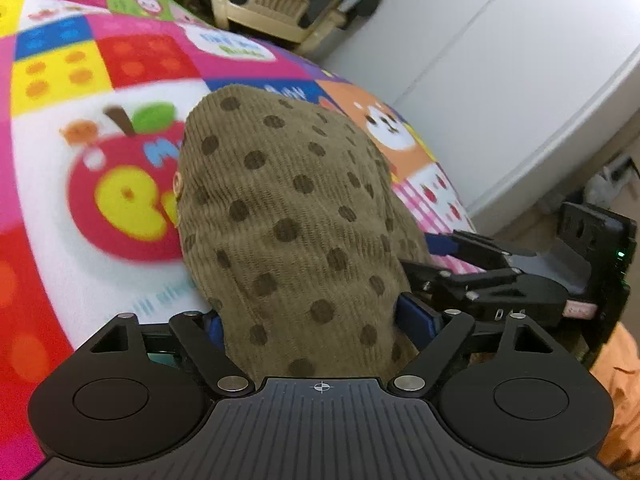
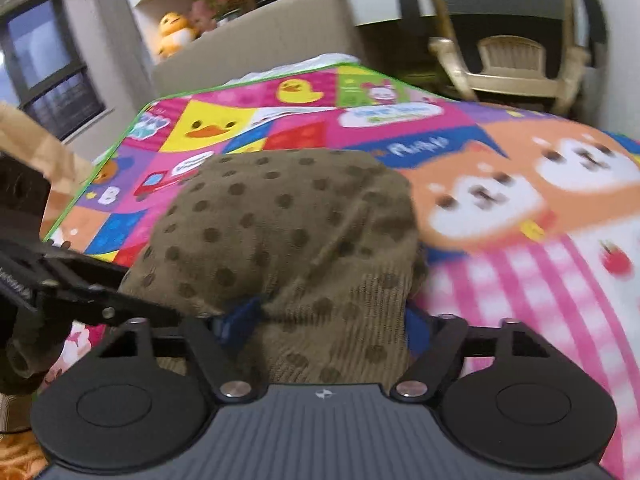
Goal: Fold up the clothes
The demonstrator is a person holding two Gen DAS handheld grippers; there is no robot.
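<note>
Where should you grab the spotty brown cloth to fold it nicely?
Along its near edge, one corner each, coming in from the front over the colourful mat. The spotty brown cloth bunches into each gripper: the left gripper and right gripper both pinch that edge, so the rest lies stretched away, probably ready to lay flat.

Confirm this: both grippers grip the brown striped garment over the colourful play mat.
Wrong in one respect: the brown garment is polka-dotted, not striped, as the left wrist view shows. The left gripper and right gripper do both grip it over the play mat.
</note>
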